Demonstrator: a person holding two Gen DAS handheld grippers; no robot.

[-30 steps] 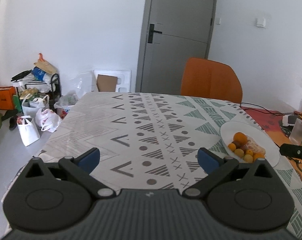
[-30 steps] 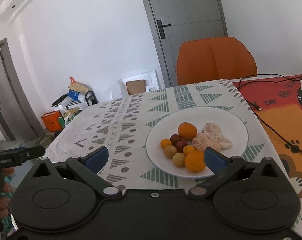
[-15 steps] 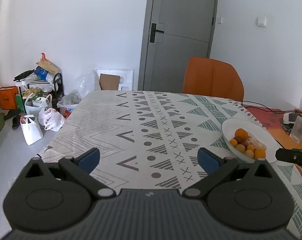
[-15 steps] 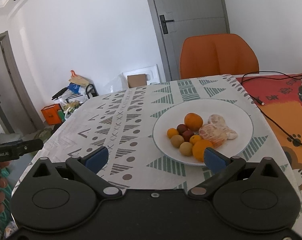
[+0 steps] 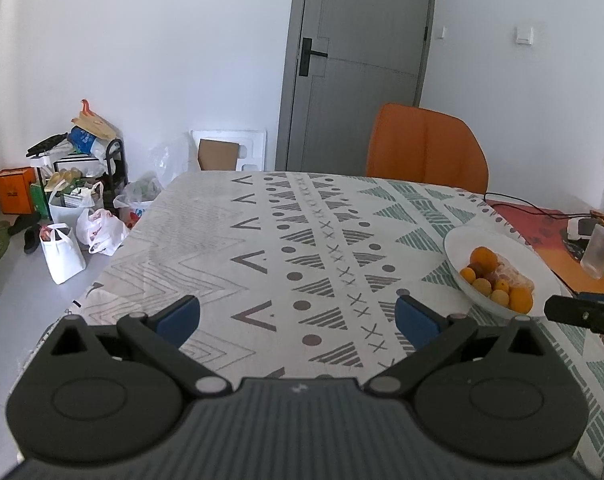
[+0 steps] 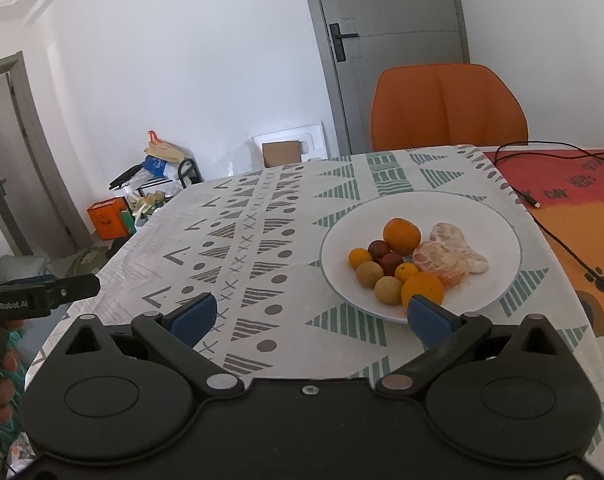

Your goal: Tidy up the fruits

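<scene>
A white plate (image 6: 485,216) on the patterned tablecloth holds two oranges (image 6: 401,235), a peeled orange (image 6: 447,256), several small yellow and dark red fruits (image 6: 381,264). My right gripper (image 6: 309,316) is open and empty just in front of the plate's near edge. The plate also shows in the left wrist view (image 5: 461,240) at the right. My left gripper (image 5: 298,316) is open and empty over the tablecloth, left of the plate. The other gripper's tip shows at each view's edge (image 5: 581,312).
An orange chair (image 6: 449,108) stands at the table's far side. A red mat with a black cable (image 6: 561,184) lies right of the plate. A clear plastic cup (image 5: 599,251) stands at the far right. Bags and boxes (image 5: 70,208) clutter the floor at left.
Both grippers have pulled back and risen slightly, so the plate sits a little farther from the right fingers. Both jaws stay open.
</scene>
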